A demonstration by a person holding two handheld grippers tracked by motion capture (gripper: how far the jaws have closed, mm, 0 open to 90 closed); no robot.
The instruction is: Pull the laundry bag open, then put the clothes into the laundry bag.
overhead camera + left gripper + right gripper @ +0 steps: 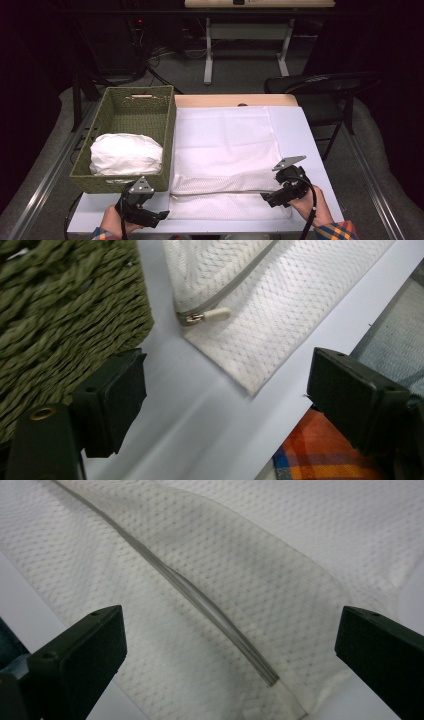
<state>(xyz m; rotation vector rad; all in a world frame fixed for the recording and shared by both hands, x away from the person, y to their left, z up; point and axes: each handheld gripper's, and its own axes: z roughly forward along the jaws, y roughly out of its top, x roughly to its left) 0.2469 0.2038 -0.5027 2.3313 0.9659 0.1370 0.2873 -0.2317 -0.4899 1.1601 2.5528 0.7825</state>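
Where left gripper (225, 390) view bares the zipper pull (212, 316), both grippers' fingers wide, empty.

White mesh zippered laundry bag (227, 195) is lying flat along the near edge of the white table (300, 130), reaching almost across it. Grey zipper (200, 600) is running lengthwise, closed; its cream pull tab (216, 315) is sitting at the bag's left end, just beside the green woven basket (107, 182).

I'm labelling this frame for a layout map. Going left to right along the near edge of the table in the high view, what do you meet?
Left tool → near-left corner of the white mesh zip bag → the bag's grey zipper line → right tool.
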